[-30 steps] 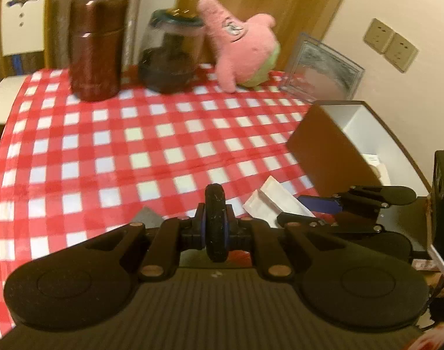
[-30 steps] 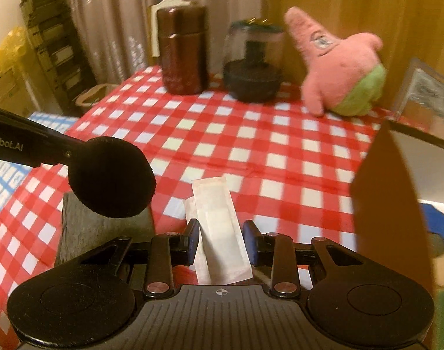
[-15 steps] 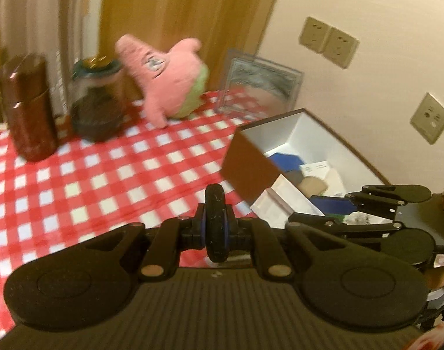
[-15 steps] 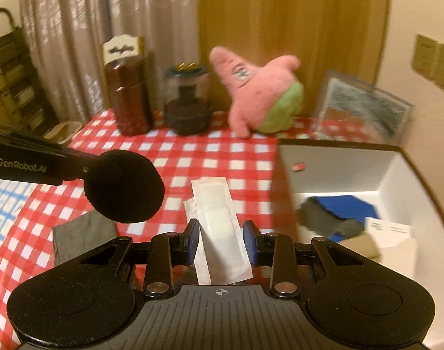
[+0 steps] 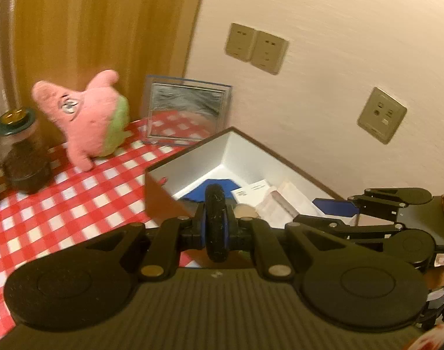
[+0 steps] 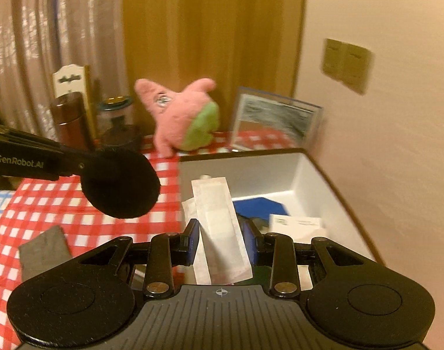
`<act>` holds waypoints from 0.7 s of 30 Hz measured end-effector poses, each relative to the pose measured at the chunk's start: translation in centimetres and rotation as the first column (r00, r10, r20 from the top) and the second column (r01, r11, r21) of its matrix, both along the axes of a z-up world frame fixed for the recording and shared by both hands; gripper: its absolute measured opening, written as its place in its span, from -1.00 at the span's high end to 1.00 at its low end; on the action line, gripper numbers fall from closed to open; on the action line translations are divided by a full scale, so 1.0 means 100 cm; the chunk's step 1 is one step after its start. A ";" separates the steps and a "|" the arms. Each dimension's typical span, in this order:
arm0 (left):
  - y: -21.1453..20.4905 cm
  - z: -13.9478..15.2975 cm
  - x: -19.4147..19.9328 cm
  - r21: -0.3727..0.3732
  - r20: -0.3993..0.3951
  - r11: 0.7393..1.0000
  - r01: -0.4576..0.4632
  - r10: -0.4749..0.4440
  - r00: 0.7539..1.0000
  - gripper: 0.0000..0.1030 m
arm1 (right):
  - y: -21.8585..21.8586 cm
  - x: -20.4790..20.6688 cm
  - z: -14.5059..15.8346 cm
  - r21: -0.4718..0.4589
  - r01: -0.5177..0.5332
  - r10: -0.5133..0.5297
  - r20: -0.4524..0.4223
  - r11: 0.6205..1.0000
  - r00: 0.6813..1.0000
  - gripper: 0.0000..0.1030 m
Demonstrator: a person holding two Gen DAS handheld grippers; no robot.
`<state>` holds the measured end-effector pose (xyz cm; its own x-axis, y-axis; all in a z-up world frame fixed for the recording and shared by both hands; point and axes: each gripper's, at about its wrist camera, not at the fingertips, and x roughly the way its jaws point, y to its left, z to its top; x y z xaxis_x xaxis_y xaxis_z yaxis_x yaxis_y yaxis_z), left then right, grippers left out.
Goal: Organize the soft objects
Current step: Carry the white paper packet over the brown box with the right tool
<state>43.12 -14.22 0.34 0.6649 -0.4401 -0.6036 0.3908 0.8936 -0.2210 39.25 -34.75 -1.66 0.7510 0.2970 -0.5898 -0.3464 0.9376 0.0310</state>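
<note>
Above the open box (image 6: 315, 172) on the checked bench (image 6: 76, 221), a light, floppy sealed dressing packet (image 6: 219, 227) is pinched near its lower end by the right tool (image 6: 222, 243), while a black disc (image 5: 217, 221) is clenched edgewise in the left tool (image 5: 217, 230).

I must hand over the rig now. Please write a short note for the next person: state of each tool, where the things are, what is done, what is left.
Left tool: shut on a round black pad, held edge-on at the box.
Right tool: shut on flat white paper packets, above the box edge.
Brown cardboard box with white inside: already holds a blue cloth and a white card.
Left: release both items into the box; the grey cloth on the red checked tablecloth; perhaps the pink star plush toy.
</note>
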 end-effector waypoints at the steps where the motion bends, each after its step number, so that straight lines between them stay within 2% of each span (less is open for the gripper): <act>1: -0.005 0.000 0.002 0.000 0.001 1.000 0.010 -0.010 1.000 0.82 | -0.008 0.000 0.000 0.000 0.016 -0.016 -0.001 1.000 1.000 0.35; 11: -0.056 -0.014 0.023 0.026 -0.032 0.996 0.089 -0.088 0.996 0.82 | -0.059 0.006 -0.010 -0.003 0.110 -0.110 -0.036 0.994 0.993 0.35; 21: -0.084 -0.033 0.051 0.069 -0.068 0.991 0.111 -0.106 0.992 0.81 | -0.082 0.021 -0.023 0.008 0.138 -0.137 -0.068 0.990 0.988 0.35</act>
<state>48.20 -22.67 -2.94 0.5747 -0.4612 -0.6761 0.4736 0.8611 -0.1849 41.37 -42.90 -4.01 0.7438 0.2015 -0.6373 -0.2107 0.9756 0.0625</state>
